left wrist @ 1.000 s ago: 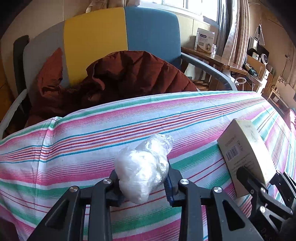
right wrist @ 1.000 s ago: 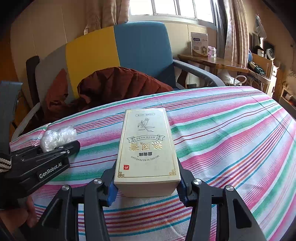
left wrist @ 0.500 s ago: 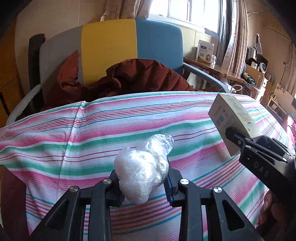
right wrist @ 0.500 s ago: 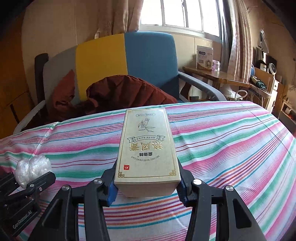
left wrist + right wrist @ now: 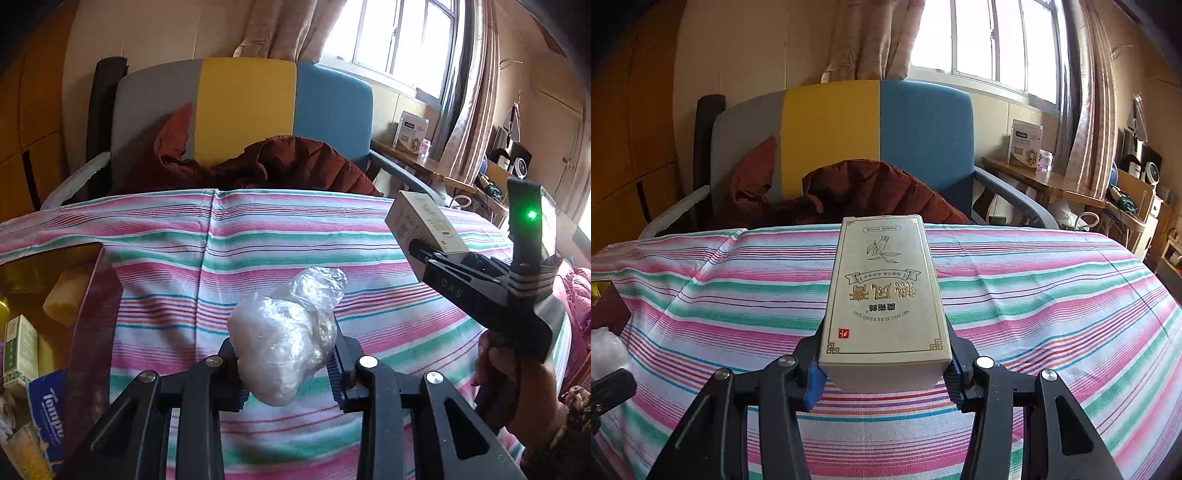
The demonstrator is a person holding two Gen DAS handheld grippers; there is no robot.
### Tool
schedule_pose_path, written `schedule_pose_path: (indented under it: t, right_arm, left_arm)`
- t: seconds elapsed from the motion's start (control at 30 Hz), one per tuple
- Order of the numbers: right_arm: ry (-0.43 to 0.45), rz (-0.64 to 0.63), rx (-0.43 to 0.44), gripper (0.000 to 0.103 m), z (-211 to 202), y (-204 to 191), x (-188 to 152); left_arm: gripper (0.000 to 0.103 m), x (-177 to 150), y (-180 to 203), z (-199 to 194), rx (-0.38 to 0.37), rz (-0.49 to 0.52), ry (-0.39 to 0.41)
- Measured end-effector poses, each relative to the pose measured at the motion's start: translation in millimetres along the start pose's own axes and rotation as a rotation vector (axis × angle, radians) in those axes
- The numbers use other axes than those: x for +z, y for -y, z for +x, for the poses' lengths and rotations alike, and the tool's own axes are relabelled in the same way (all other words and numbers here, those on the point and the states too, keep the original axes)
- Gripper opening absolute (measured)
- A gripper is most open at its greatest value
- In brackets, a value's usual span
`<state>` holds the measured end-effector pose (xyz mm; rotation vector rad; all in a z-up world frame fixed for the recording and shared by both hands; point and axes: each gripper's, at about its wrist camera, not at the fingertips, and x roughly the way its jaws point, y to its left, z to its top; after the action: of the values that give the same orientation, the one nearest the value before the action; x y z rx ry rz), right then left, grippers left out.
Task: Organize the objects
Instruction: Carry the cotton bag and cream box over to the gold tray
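Note:
My left gripper (image 5: 288,373) is shut on a crumpled clear plastic bag (image 5: 286,332) and holds it above the striped cloth (image 5: 258,251). My right gripper (image 5: 882,369) is shut on a cream box with gold print (image 5: 884,295), held flat above the cloth (image 5: 1052,295). The box (image 5: 421,225) and the right gripper also show at the right of the left wrist view. A dark red open box (image 5: 92,317) at the left edge holds a tissue pack (image 5: 46,410), a small green-and-white carton (image 5: 20,347) and a yellow piece (image 5: 64,295).
An armchair with grey, yellow and blue panels (image 5: 849,140) stands behind the table, with a rust-red jacket (image 5: 871,195) on its seat. A wooden desk (image 5: 1045,181) with a white carton (image 5: 1025,146) is at the far right. The dark red box's corner (image 5: 607,306) shows at left.
Both grippers have pulled back and risen with their loads. The view has swung left, so the dark red box has come into view at the left edge.

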<state>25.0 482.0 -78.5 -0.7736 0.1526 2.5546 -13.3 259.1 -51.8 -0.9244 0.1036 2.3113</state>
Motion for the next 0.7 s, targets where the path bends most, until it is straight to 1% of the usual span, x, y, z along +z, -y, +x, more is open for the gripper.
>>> schedule_pose_path:
  t: [0.1, 0.17, 0.3, 0.4, 0.53, 0.63, 0.7]
  right_arm:
    - [0.016, -0.019, 0.027, 0.052, -6, -4, 0]
    - [0.017, -0.036, 0.064, 0.052, -10, -9, -2]
    - [0.029, -0.084, 0.099, 0.052, -20, -21, -6]
    - [0.028, -0.11, 0.109, 0.052, -25, -29, -9]
    - [0.022, -0.11, 0.111, 0.052, -29, -31, -12]
    - [0.013, -0.101, 0.112, 0.052, -31, -30, -14]
    - [0.016, -0.103, 0.113, 0.052, -34, -32, -14]
  left_arm:
    - [0.033, -2, -15, -26, -0.001, -0.03, 0.026]
    - [0.033, -3, -27, -42, 0.009, -0.058, 0.038]
    - [0.033, -6, -59, -62, 0.041, -0.129, 0.045]
    - [0.033, -10, -88, -74, 0.073, -0.198, 0.048]
    - [0.033, -19, -124, -90, 0.125, -0.278, 0.056]
    - [0.033, -27, -150, -97, 0.172, -0.332, 0.039]
    - [0.033, -35, -169, -101, 0.191, -0.386, 0.025]
